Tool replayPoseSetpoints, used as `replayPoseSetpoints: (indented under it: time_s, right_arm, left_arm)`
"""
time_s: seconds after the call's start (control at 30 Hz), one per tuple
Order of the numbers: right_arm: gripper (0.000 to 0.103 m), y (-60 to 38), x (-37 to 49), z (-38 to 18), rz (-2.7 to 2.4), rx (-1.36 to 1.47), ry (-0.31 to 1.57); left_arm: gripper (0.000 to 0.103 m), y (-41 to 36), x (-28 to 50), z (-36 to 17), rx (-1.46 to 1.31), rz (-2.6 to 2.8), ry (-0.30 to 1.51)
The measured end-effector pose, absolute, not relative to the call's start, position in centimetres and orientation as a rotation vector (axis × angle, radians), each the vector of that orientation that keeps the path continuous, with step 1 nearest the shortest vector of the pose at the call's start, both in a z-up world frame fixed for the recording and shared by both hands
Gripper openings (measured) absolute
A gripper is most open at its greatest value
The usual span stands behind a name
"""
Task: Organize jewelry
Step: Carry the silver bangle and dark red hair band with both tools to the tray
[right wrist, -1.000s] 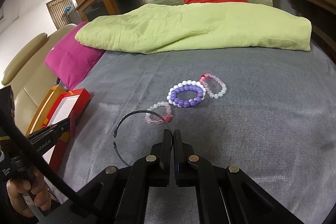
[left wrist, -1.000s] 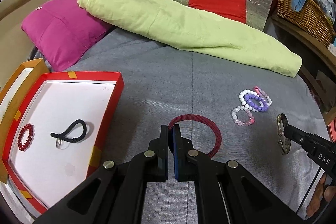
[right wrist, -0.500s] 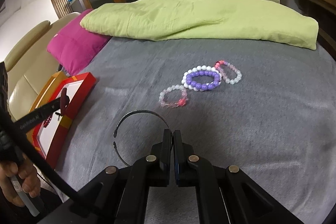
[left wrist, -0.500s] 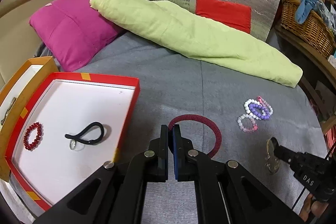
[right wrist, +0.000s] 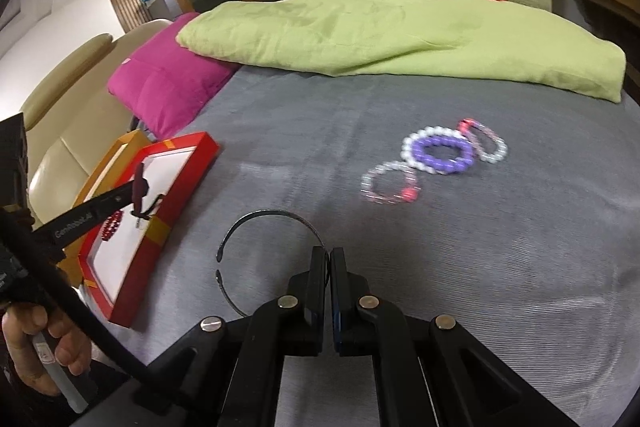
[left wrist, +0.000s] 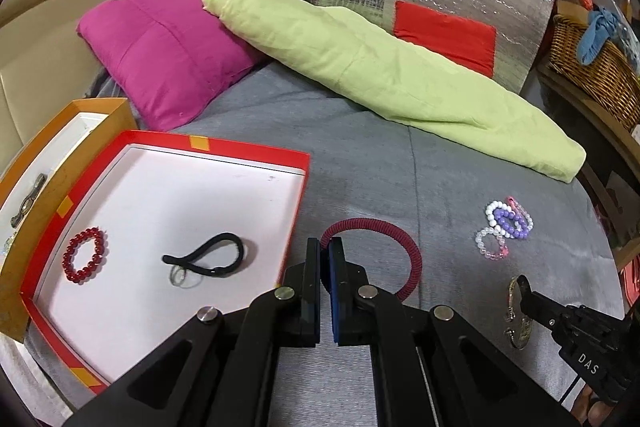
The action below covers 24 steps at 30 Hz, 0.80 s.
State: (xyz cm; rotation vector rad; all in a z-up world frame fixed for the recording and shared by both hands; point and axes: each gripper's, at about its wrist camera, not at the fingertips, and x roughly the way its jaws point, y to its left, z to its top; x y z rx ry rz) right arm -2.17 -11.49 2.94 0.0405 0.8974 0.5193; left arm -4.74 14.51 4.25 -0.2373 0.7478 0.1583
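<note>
My left gripper [left wrist: 325,251] is shut on a dark red corded bangle [left wrist: 404,243] and holds it just right of the red tray [left wrist: 240,163]. The tray holds a red bead bracelet [left wrist: 85,254], a black hair tie [left wrist: 212,259] and a small clear ring [left wrist: 180,277]. My right gripper [right wrist: 329,259] is shut on a thin black open bangle [right wrist: 256,227] above the grey bed cover. Several bead bracelets [right wrist: 436,159] lie grouped on the cover ahead of it; they also show in the left wrist view [left wrist: 504,227]. The left gripper [right wrist: 138,187] shows over the tray in the right wrist view.
An orange box [left wrist: 60,147] stands left of the tray. A magenta pillow [left wrist: 168,51] and a green blanket [left wrist: 380,67] lie at the back of the bed. A wicker basket [left wrist: 592,67] sits on the right shelf.
My left gripper has moved left toward the tray with the red bangle. My right gripper has drawn back and left with the black bangle, away from the bead bracelets.
</note>
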Motion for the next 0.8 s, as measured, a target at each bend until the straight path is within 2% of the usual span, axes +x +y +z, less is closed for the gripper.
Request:
replayPoseSetpoints:
  time_s: [0.53, 0.8]
  right_arm:
    - [0.003, -2.6, -2.9, 5.6, 0.630, -0.035, 0.855]
    - [0.003, 1.2, -3.2, 6.2, 0.681, -0.066, 0.847]
  left_arm:
    - [0.004, 22.8, -7.0, 4.3, -0.366, 0.302, 0.719]
    - [0.004, 24.6, -7.4, 4.2, -0.409, 0.340, 0.716]
